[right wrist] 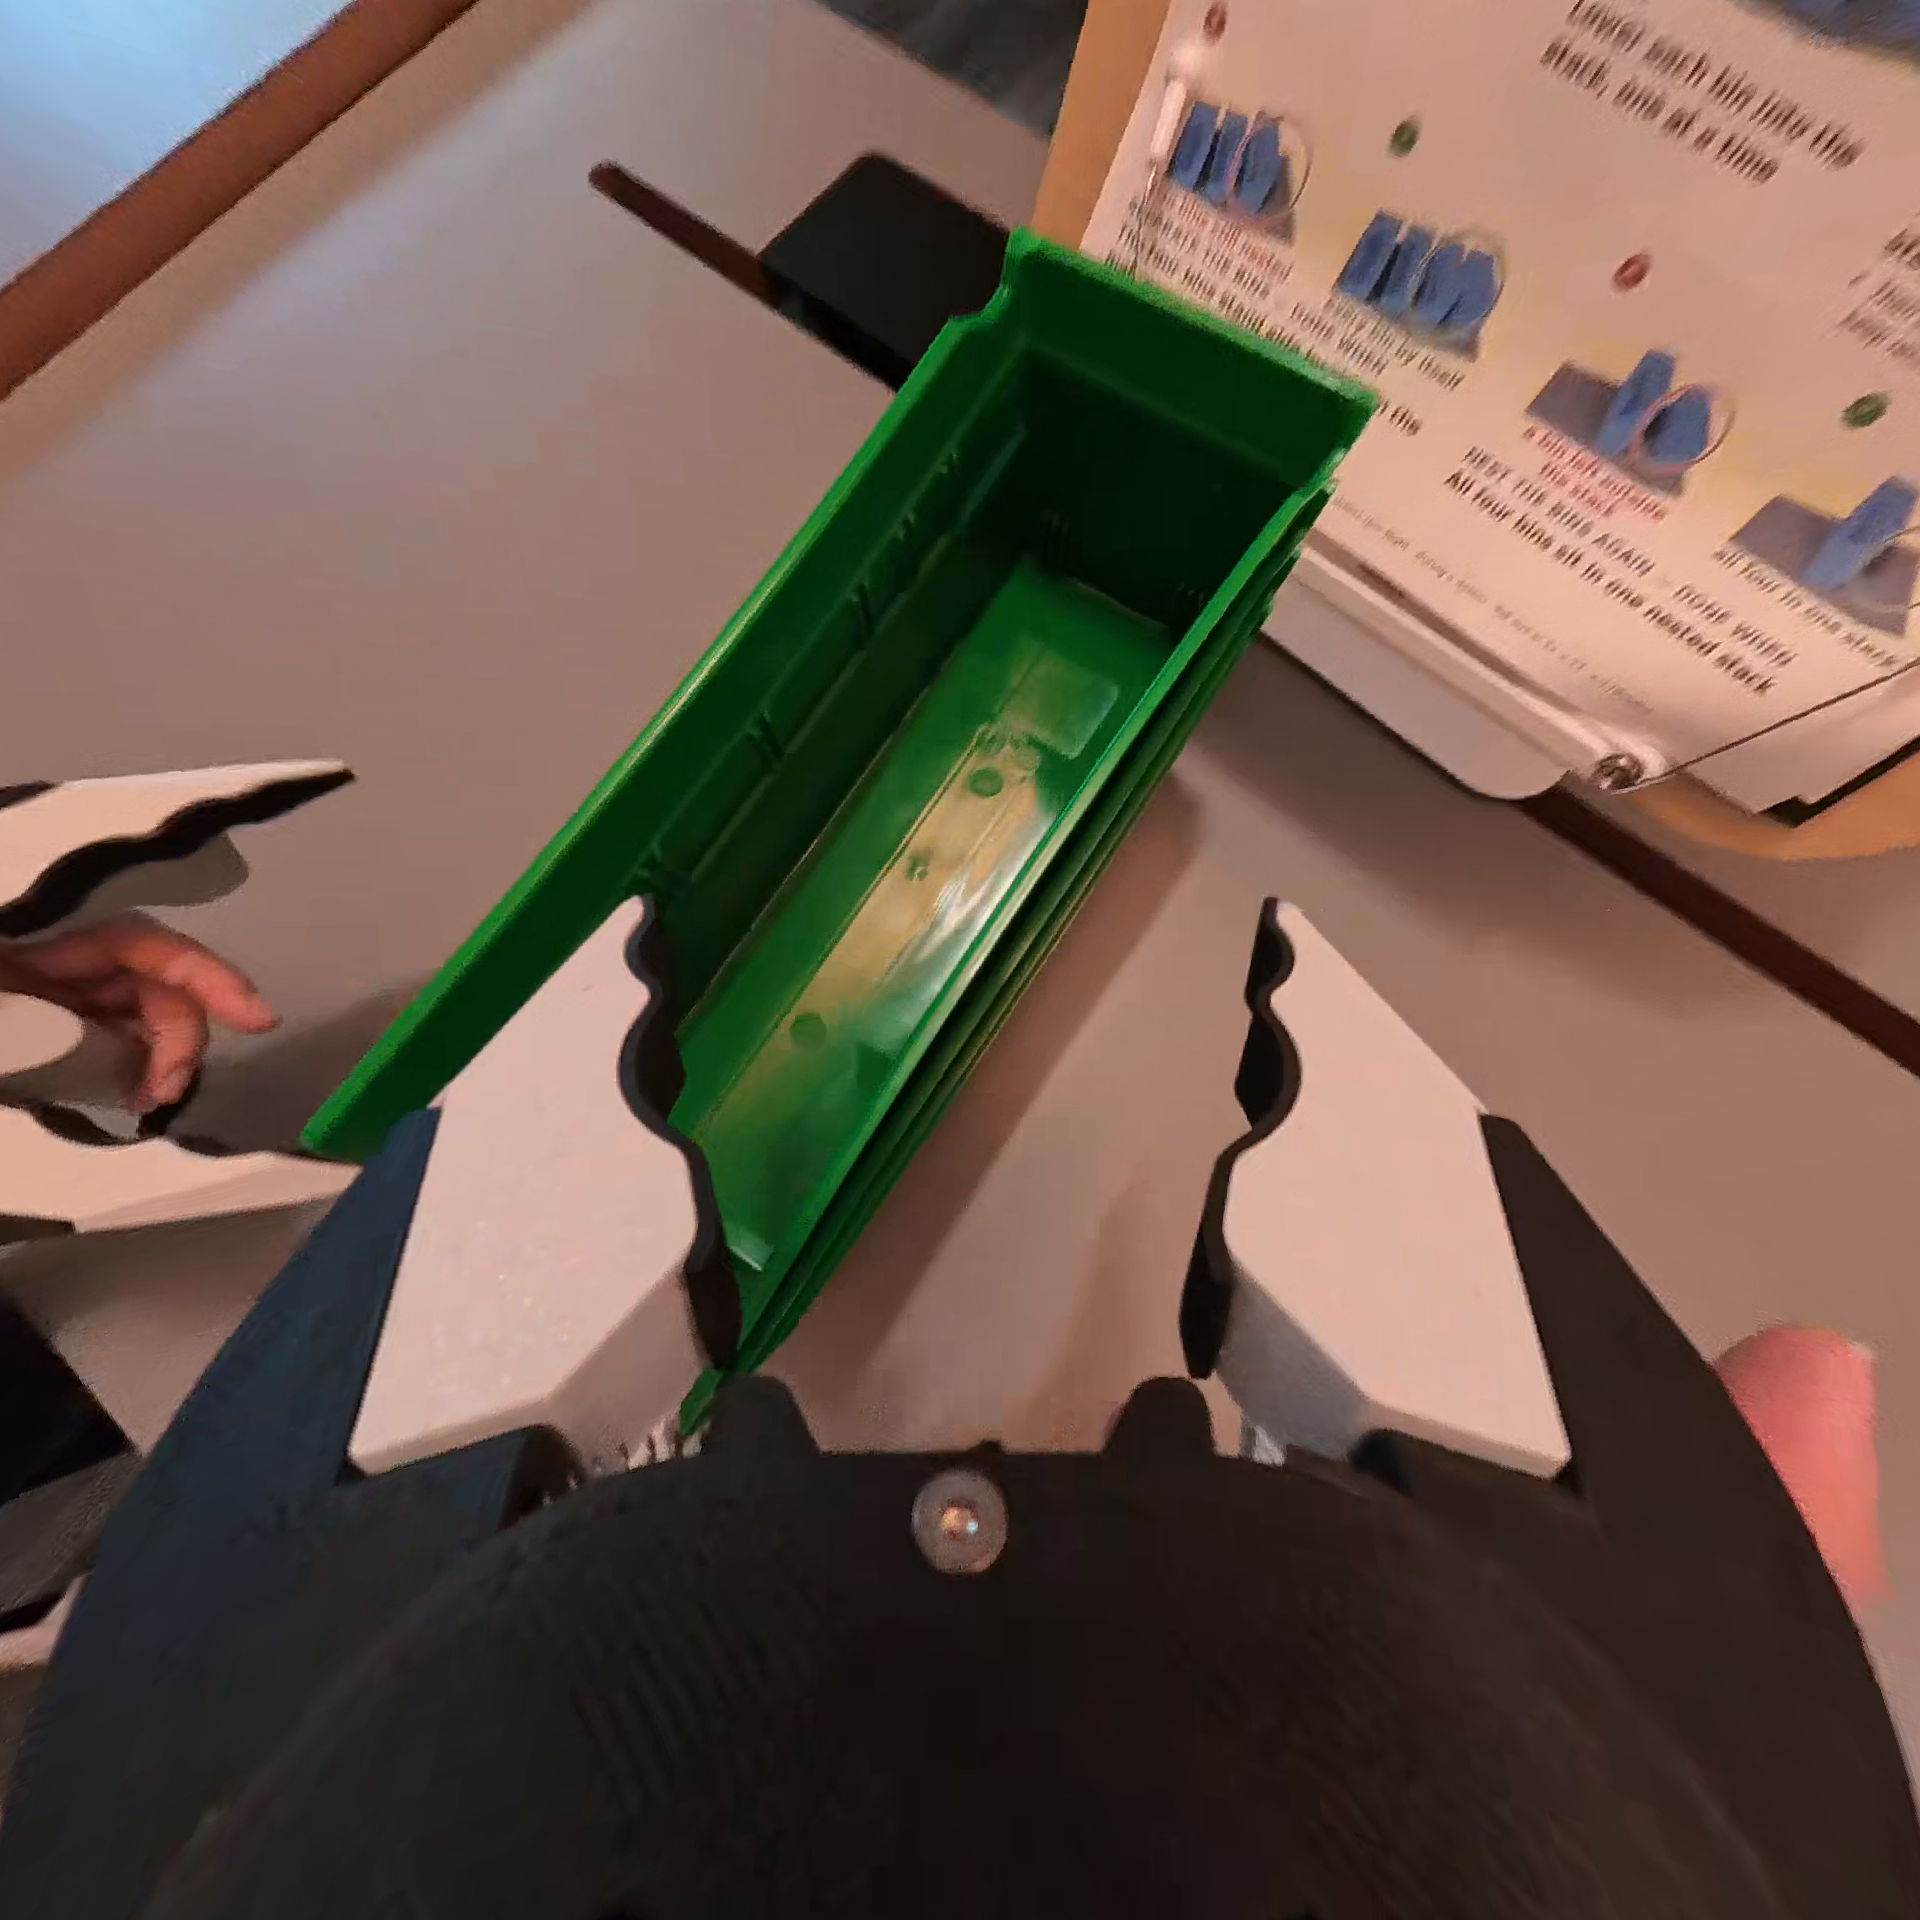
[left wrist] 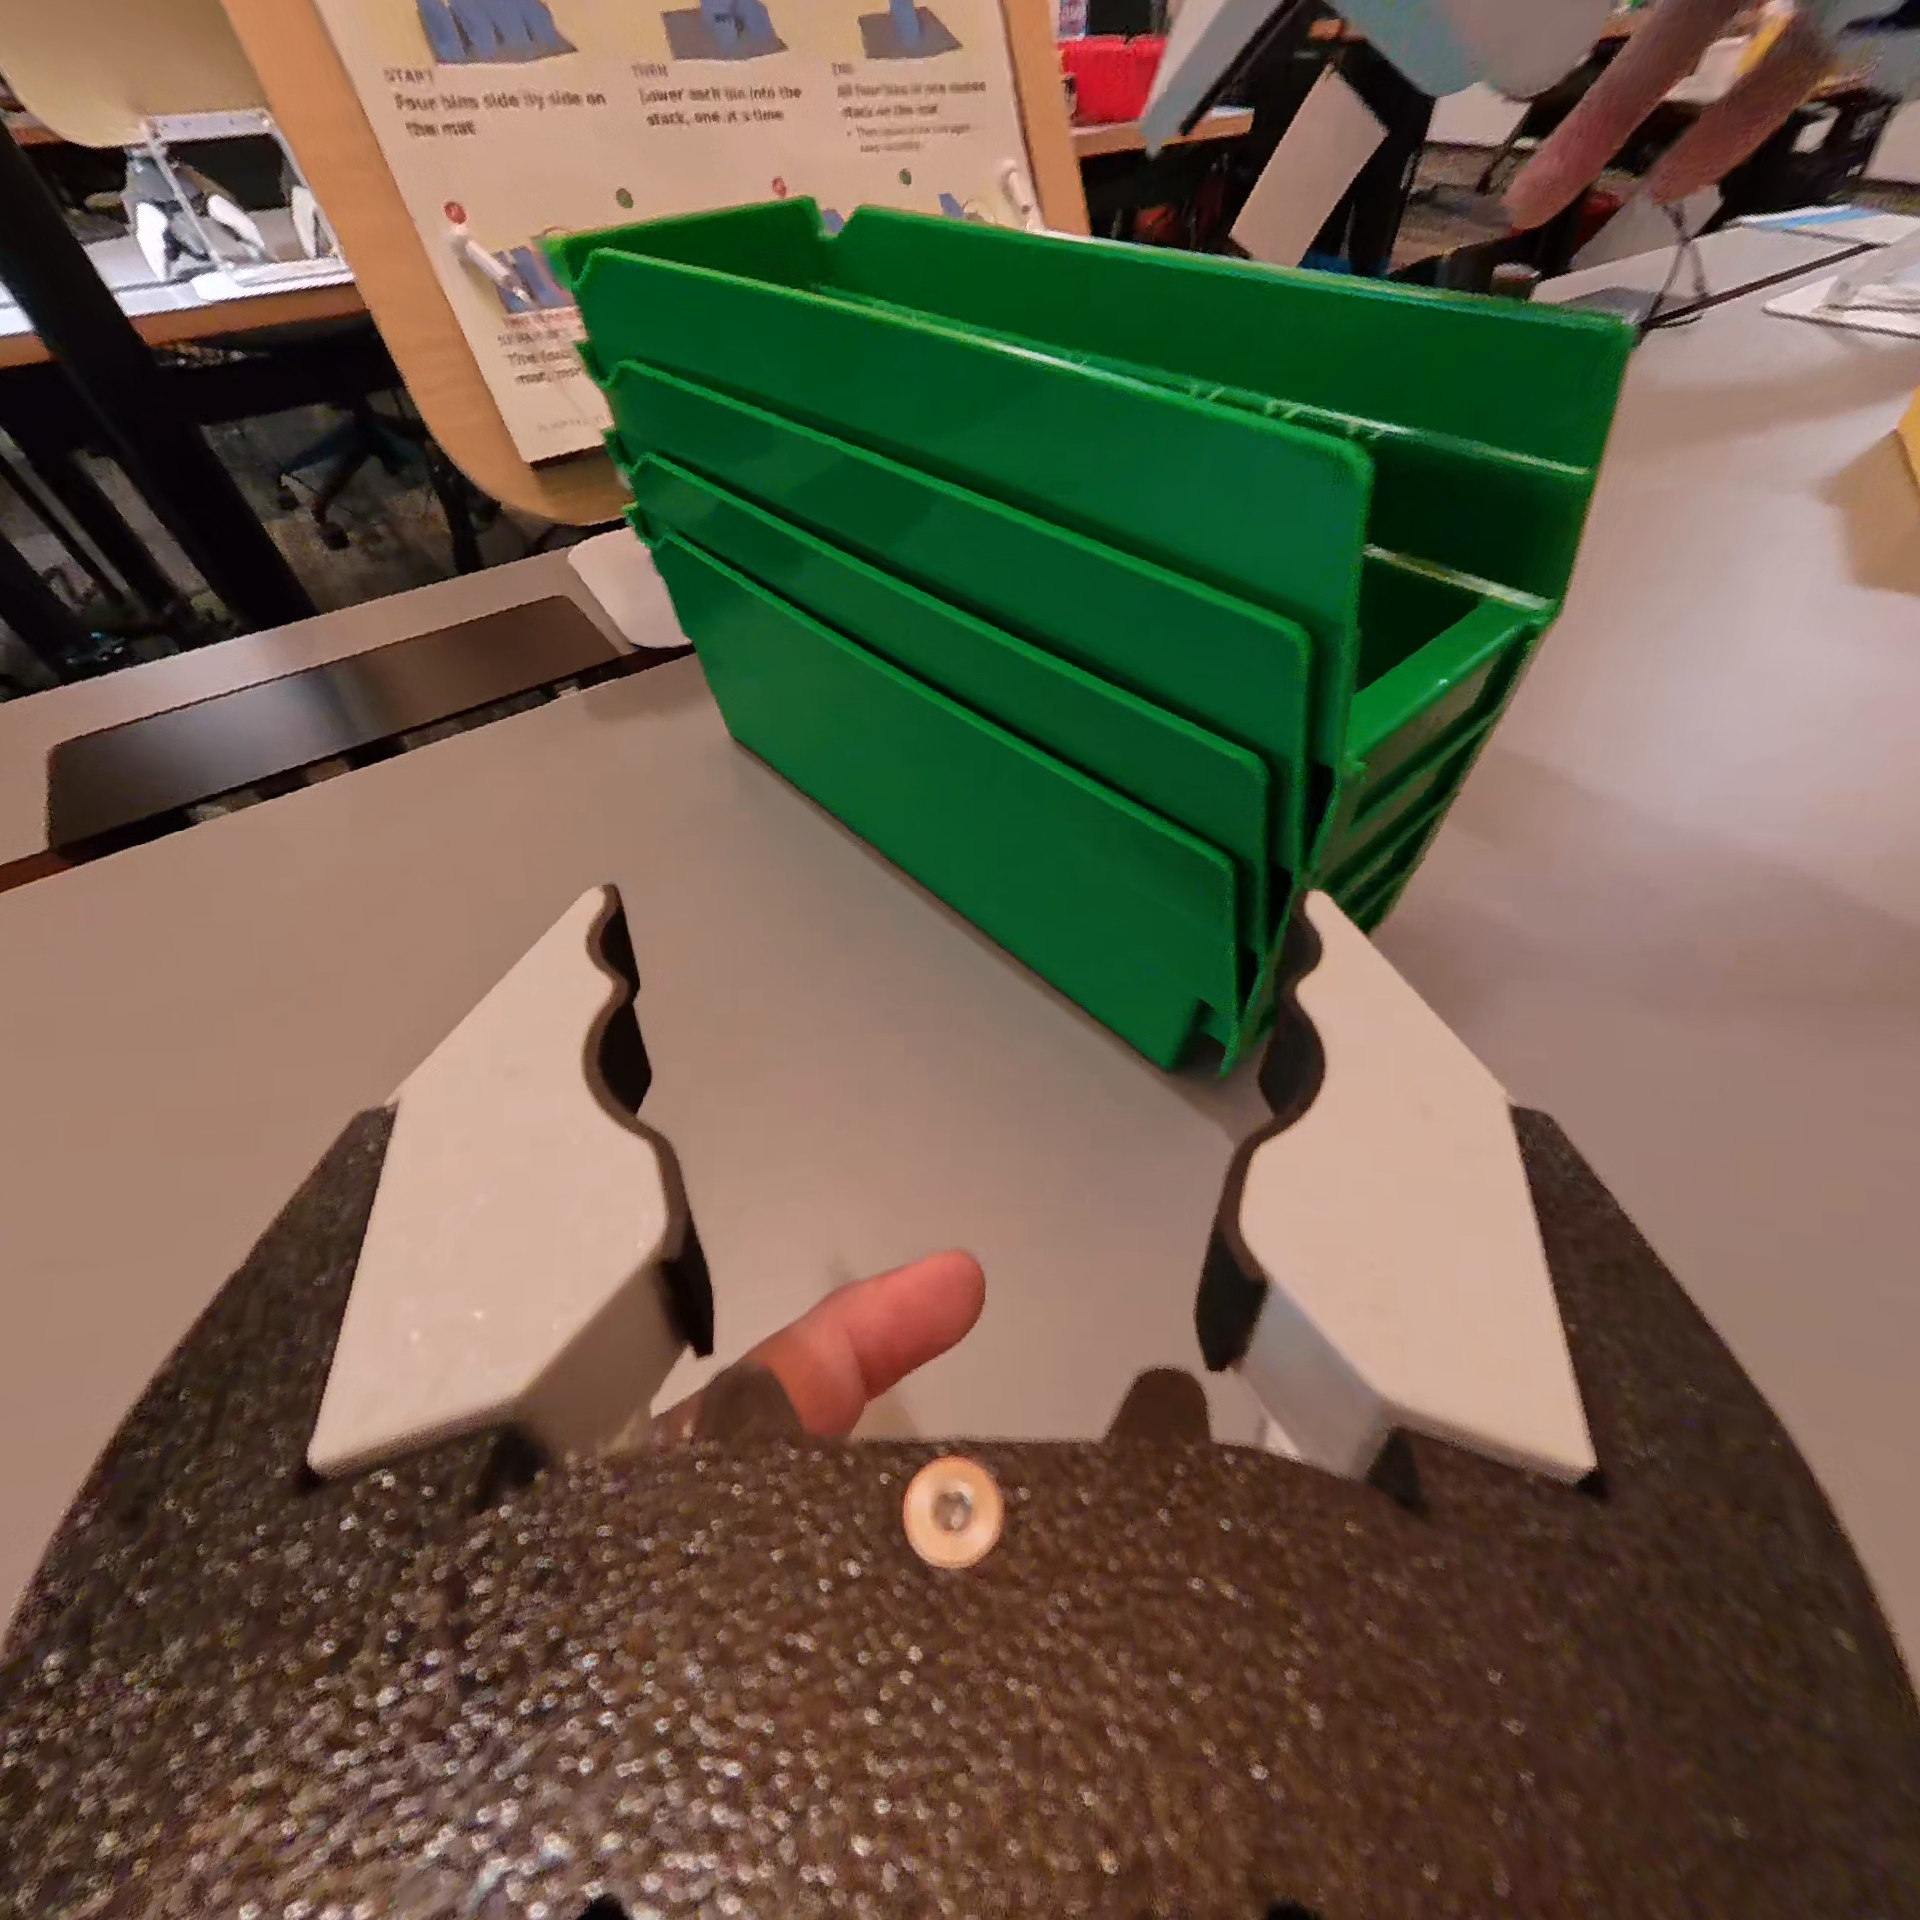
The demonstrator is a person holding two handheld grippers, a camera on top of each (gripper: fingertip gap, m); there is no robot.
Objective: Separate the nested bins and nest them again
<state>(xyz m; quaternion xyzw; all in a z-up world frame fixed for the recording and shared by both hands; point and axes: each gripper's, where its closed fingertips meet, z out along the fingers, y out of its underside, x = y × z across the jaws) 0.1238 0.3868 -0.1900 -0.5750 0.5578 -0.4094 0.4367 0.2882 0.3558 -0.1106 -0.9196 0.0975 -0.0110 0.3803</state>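
Several green bins stand nested in one stack on the grey table. My left gripper is open and empty, low over the table just in front of the stack's long side. Its right fingertip is close to the stack's near corner. In the right wrist view I look down into the top bin, which is empty. My right gripper is open above the stack's near end, with the bins' right-hand wall between its fingers. The left gripper and a hand show at the left edge.
A poster board stands just behind the stack; it also shows in the right wrist view. A black strip runs across the table to the left. A sleeved arm reaches over the stack at top right. Other desks stand behind.
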